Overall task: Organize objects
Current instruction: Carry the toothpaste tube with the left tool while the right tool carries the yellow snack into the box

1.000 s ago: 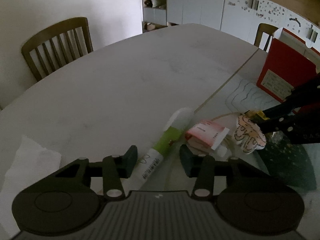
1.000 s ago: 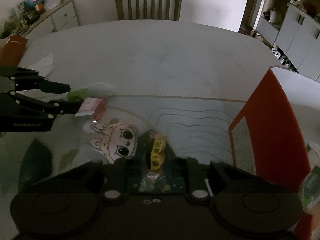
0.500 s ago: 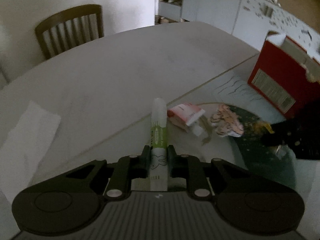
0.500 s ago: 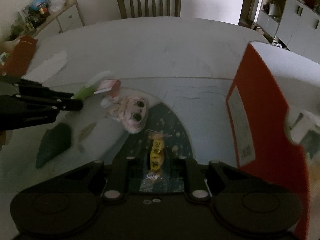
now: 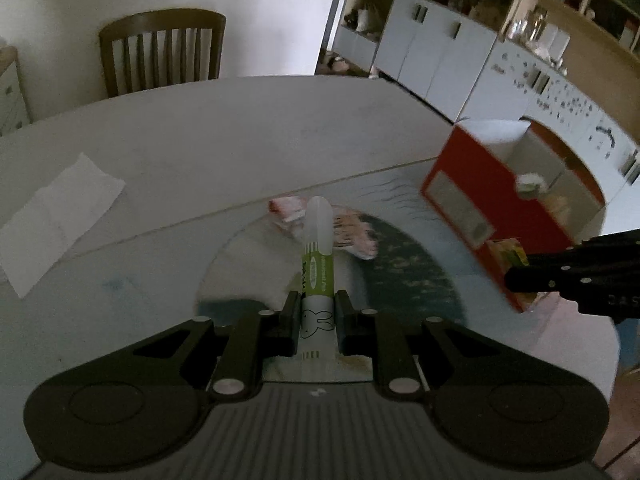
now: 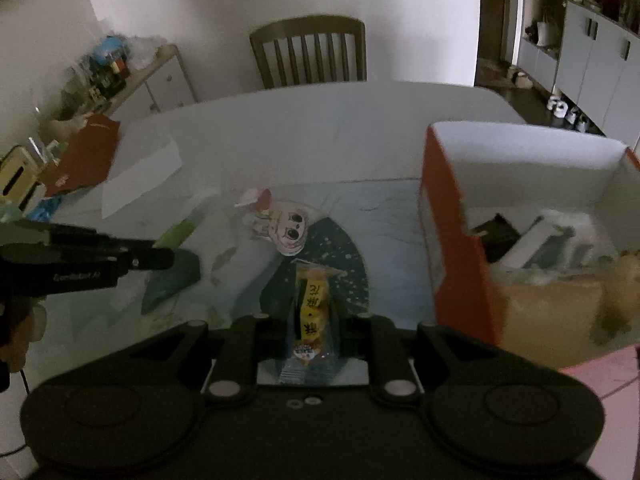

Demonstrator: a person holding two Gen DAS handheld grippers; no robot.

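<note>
My left gripper (image 5: 317, 316) is shut on a white and green tube (image 5: 317, 256) with a rabbit print, held above the table; the tube also shows in the right wrist view (image 6: 180, 230). My right gripper (image 6: 312, 320) is shut on a yellow snack packet (image 6: 313, 308), held above the mat beside the red box (image 6: 460, 248). The box is open, with several items inside, and also shows in the left wrist view (image 5: 472, 208). A cartoon-face sticker (image 6: 286, 228) and a small pink packet (image 6: 256, 198) lie on the mat.
A white tissue (image 5: 56, 216) lies on the table at the left. A wooden chair (image 6: 310, 52) stands at the far side. A red envelope (image 6: 86, 156) and clutter sit at the left edge. White cabinets (image 5: 440, 56) stand behind.
My left gripper closed on the tube and lifted it. My right gripper rose with the snack packet and moved toward the red box.
</note>
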